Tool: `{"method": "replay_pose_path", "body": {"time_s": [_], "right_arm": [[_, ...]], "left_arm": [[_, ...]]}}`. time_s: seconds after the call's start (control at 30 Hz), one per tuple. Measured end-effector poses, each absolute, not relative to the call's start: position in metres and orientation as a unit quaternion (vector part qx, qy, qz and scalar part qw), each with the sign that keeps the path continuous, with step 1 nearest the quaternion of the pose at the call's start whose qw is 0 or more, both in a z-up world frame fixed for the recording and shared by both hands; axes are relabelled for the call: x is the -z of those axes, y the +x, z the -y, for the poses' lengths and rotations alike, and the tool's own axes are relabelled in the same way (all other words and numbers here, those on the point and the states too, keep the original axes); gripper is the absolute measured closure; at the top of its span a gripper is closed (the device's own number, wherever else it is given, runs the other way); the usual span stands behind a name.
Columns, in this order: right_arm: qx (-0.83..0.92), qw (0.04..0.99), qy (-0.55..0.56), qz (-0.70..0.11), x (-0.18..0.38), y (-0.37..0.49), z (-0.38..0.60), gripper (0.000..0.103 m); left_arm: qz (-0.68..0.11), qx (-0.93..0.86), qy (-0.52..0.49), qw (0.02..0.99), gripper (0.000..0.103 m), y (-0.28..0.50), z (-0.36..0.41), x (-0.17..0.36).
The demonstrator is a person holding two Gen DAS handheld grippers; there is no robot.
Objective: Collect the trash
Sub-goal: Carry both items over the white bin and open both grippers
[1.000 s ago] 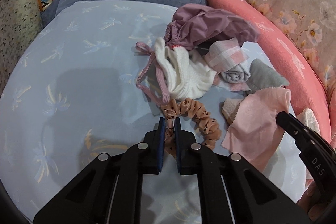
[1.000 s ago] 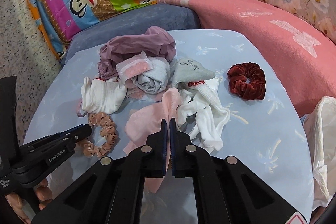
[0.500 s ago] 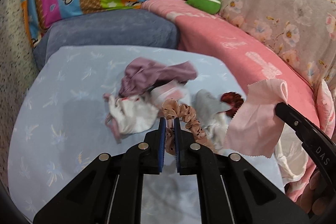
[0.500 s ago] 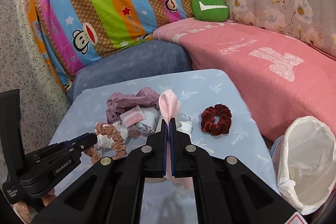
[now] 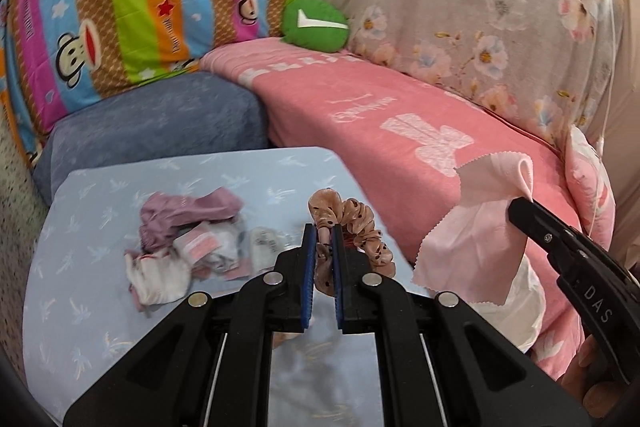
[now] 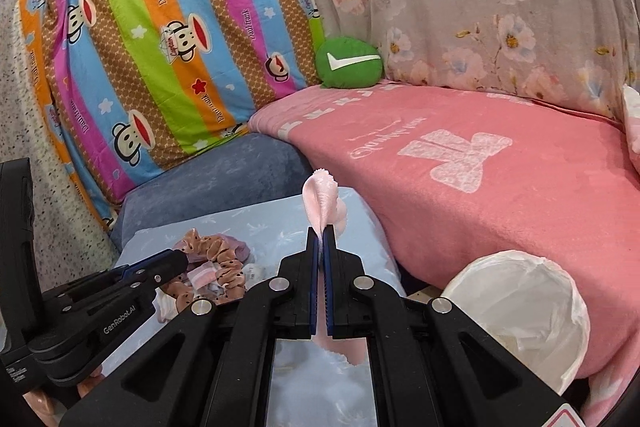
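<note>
Blue sheet (image 5: 100,307) | left tool (image 5: 321,235) grips 1 scrunchie (image 5: 360,235) | right tool (image 6: 321,239) grips 1 cloth (image 6: 320,199)

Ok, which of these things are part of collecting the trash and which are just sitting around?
Part of the job:
scrunchie in left tongs
pink cloth in right tongs
bin bag
clothes pile

Sitting around:
green cushion
pink blanket
monkey sheet

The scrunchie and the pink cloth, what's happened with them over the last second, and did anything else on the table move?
Both were lifted off the table. The left gripper raised the tan scrunchie, and the right gripper raised the pink cloth toward the white bin. Both were already clamped and neither has let go. The pile of clothes stayed on the table.
</note>
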State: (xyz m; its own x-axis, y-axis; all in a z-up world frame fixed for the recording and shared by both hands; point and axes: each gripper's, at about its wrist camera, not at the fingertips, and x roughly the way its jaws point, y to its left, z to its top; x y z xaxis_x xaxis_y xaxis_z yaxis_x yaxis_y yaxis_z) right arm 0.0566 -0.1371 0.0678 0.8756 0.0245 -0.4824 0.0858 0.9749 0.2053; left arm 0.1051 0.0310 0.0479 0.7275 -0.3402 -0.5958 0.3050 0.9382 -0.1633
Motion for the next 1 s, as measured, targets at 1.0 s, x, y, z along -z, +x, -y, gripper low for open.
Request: {"method": "replay_pose_path", "body": {"time_s": [1.0], "right_arm": [[0.141,0.941,0.171,-0.255,-0.030,-0.002,0.297,0.101]], "left_arm": [[-0.331,0.289,0.052,0.897,0.094,0.075,0.133,-0.044]]}}
